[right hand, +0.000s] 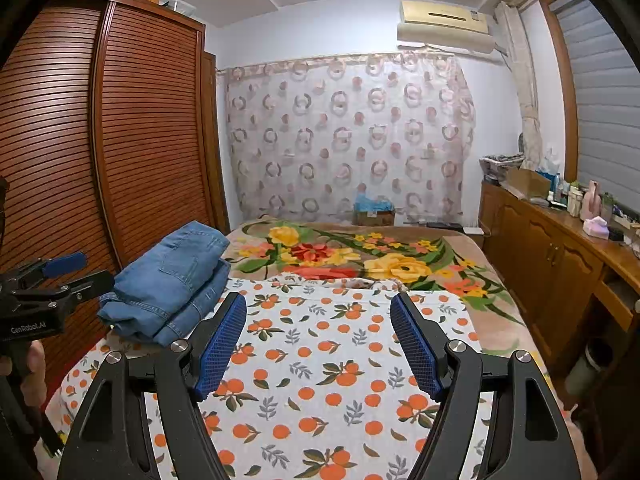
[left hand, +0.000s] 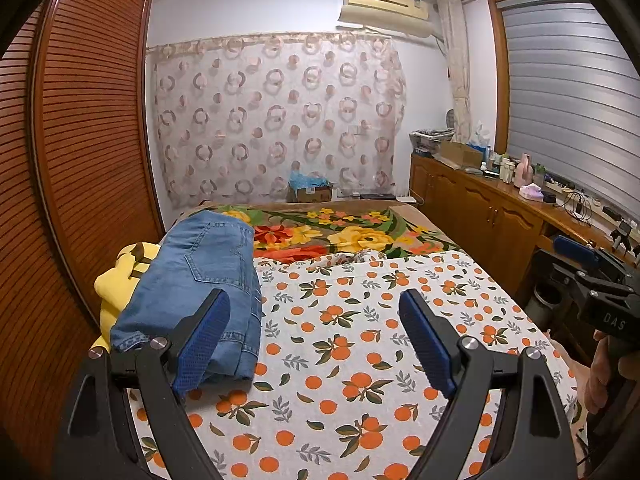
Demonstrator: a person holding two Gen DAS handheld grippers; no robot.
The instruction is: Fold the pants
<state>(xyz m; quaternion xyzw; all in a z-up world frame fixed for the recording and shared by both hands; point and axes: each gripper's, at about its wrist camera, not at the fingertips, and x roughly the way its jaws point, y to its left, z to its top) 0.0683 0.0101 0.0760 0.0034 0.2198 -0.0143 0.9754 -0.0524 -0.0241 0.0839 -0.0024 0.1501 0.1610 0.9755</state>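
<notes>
**Folded jeans rest at the bed's left edge, both grippers spread and empty**

At far left stands the louvred wooden wardrobe (left hand: 80, 140), running along the side of the bed. Next to it, on the left margin of the orange-print sheet (left hand: 340, 360), lie the jeans (left hand: 200, 292), folded into a compact stack with a back pocket facing up. In the left wrist view they sit partly on a yellow garment (left hand: 120, 276) that pokes out from under their left side; in the right wrist view the jeans (right hand: 172, 284) show as two or three denim layers, hems toward the camera.

The left gripper (left hand: 316, 340) hovers above the sheet with its blue-padded fingers set wide apart, nothing between them; its left finger overlaps the near corner of the jeans in the picture, though contact cannot be judged. The right gripper (right hand: 318, 344) is likewise splayed wide and holds nothing, poised over bare sheet just right of the jeans.

Beyond the sheet a floral blanket (left hand: 360, 236) covers the far half of the bed, with a circle-patterned curtain (left hand: 280, 120) behind. Along the right wall runs a wooden cabinet (left hand: 480, 208) cluttered with bottles and boxes
</notes>
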